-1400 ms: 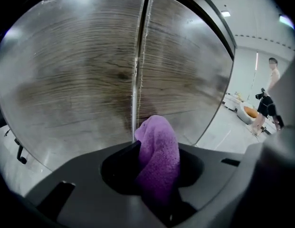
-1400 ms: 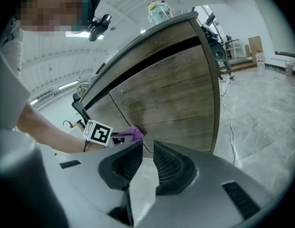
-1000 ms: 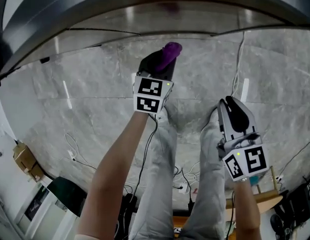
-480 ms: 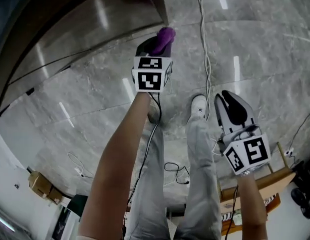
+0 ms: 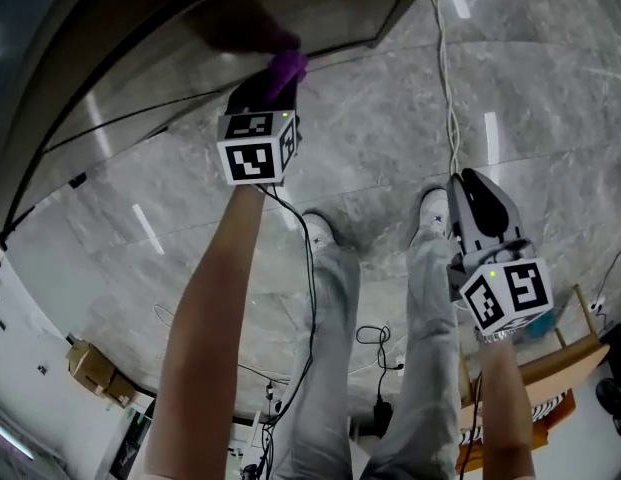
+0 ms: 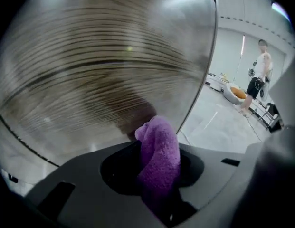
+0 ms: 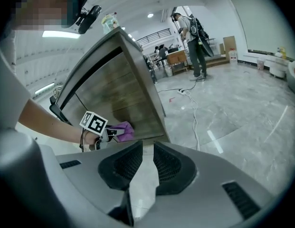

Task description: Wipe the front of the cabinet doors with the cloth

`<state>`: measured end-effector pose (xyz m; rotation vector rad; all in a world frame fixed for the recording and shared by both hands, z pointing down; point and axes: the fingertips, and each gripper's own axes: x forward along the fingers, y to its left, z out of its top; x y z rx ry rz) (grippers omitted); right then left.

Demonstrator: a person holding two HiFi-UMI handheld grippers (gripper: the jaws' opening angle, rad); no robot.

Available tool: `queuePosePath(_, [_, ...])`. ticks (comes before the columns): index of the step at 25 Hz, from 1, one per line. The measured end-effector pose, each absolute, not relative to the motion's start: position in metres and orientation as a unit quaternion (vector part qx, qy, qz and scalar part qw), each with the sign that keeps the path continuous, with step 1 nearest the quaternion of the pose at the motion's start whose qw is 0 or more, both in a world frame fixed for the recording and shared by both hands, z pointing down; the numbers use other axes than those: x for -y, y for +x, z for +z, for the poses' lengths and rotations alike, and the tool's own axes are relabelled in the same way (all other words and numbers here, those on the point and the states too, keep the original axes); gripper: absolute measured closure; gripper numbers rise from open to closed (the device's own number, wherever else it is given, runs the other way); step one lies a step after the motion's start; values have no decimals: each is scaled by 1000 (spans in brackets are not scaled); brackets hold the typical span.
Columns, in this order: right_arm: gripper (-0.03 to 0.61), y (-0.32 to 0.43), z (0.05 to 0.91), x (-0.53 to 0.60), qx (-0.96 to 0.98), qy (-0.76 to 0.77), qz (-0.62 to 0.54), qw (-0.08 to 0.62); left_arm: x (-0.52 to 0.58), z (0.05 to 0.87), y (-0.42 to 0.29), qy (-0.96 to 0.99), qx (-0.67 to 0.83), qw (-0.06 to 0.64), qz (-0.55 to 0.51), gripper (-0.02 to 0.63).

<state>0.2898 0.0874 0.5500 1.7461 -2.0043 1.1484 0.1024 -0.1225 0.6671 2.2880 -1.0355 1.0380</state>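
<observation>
The purple cloth (image 5: 285,68) is pinched in my left gripper (image 5: 275,80), which is shut on it. The cloth's bunched end (image 6: 159,151) sticks out past the jaws and sits at the lower corner of the brown wood-grain cabinet door (image 6: 104,65). In the right gripper view the cloth (image 7: 122,131) meets the door front (image 7: 118,94) near its bottom right edge. My right gripper (image 5: 470,186) hangs apart at the right, over the floor, jaws shut with nothing in them (image 7: 146,151).
A white cable (image 5: 450,88) runs across the grey marble floor beside the cabinet's corner. My white shoes (image 5: 320,230) stand below the grippers. A wooden stool (image 5: 540,373) is at the lower right. A person (image 7: 195,37) stands far off.
My left gripper has carried the cloth up and left from over the floor to the cabinet door's lower edge. The right gripper has stayed low at the right, still shut.
</observation>
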Motion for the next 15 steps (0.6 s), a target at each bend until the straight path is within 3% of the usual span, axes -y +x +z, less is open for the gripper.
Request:
queuePosePath(8, [495, 184, 538, -47, 734, 551, 379, 120, 141, 662, -28, 793, 427, 214, 379, 495])
queuePosePath(15, [495, 161, 547, -54, 735, 542, 389, 120, 134, 663, -82, 762, 475, 232, 374, 495])
